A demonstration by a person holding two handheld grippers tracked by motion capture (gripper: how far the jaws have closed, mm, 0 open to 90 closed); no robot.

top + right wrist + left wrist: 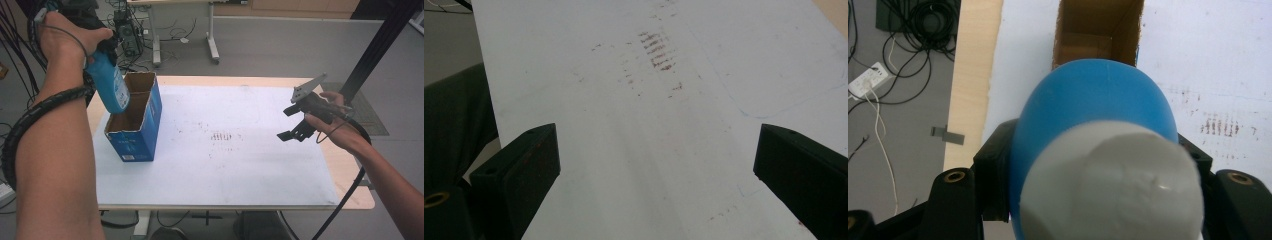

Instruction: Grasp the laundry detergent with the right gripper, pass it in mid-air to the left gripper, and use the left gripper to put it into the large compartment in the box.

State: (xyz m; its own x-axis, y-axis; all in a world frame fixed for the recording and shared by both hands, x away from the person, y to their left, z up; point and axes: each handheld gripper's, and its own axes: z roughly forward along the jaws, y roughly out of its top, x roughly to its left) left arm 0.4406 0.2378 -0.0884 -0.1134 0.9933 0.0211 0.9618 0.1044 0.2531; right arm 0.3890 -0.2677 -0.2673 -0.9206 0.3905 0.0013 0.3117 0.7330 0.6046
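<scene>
Holding: left gripper (102, 52) gripping a blue bottle (111, 85) near its upper end, jaws closed against both sides of the bottle's body
Hanging: bottle slanting down and away from the tool, lower end reaching over the open top of a blue cardboard box (135, 120)
Looking along the left jaws: bottle's white cap (1110, 182) sitting nearest the camera, blue body (1093, 97) swelling beyond it, brown inside of the box (1095, 32) lying straight ahead past the bottle
Touching: not possible to tell whether the bottle's lower end is meeting the box rim
Standing: box upright with flaps open, directly beneath the left tool, on the white sheet of the table (240, 165)
Hovering: right gripper (300, 122) raised above the table, well apart from bottle and box, far across from the left tool
Spreading: right jaws standing wide apart, gripping nothing, bare white sheet (639, 150) lying between and below them
Marking: reddish-brown smudges (659, 50) showing on the sheet ahead of the right jaws
Trailing: black cable (35, 117) coiling around the left forearm
</scene>
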